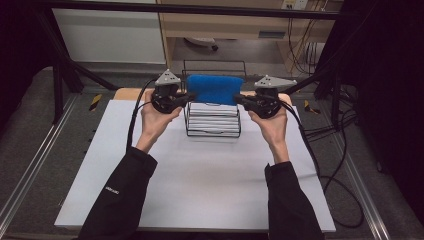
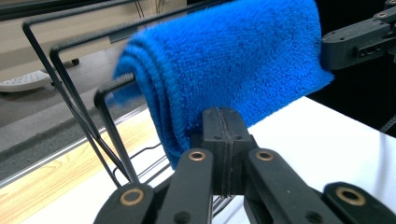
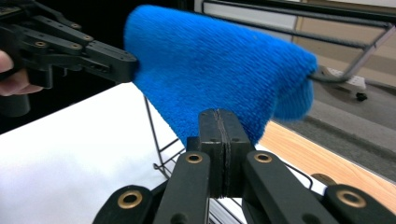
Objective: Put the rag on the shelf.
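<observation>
Nearest the camera, the person's forearms reach up over the white table (image 1: 200,185), the left gripper (image 1: 187,98) and right gripper (image 1: 239,100) each held at one side of a black wire rack (image 1: 212,131). Each gripper's jaws are pressed together on an end of the blue towel (image 1: 215,88), which is draped over the rack's upper wires. Beyond the rack lie a wooden board edge (image 1: 127,93) and the floor.

A folded blue towel (image 1: 215,88) hangs draped over the black wire rack (image 1: 212,122) on the white table.
</observation>
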### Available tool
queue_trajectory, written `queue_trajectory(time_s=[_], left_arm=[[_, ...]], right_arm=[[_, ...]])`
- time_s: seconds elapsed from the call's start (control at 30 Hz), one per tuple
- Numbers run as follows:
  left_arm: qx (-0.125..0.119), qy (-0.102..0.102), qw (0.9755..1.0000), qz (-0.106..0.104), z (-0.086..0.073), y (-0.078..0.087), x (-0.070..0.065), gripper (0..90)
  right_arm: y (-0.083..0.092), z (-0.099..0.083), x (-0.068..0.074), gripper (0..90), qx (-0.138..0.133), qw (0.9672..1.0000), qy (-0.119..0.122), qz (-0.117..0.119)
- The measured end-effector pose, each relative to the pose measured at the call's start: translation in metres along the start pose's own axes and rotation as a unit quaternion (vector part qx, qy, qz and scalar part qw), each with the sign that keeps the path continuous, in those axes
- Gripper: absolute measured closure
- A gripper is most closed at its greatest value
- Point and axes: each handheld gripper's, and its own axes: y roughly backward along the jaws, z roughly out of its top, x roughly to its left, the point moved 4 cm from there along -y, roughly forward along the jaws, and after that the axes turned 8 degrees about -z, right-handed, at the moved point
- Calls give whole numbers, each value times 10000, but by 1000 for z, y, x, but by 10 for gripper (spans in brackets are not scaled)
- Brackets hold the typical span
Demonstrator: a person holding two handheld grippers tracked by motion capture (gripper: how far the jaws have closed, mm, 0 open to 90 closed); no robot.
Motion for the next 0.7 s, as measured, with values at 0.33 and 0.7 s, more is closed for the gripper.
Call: queue_trajectory(time_s=[0.33,0.7], left_arm=[[56,41,10000,-19,-5,3,-1,860],[325,85,9993,141,-13,36,-4,548]], right_arm=[[5,-3,-1,743,-206,9997,-126,44],[30,-1,-1,362,-291,9991,-316,39]])
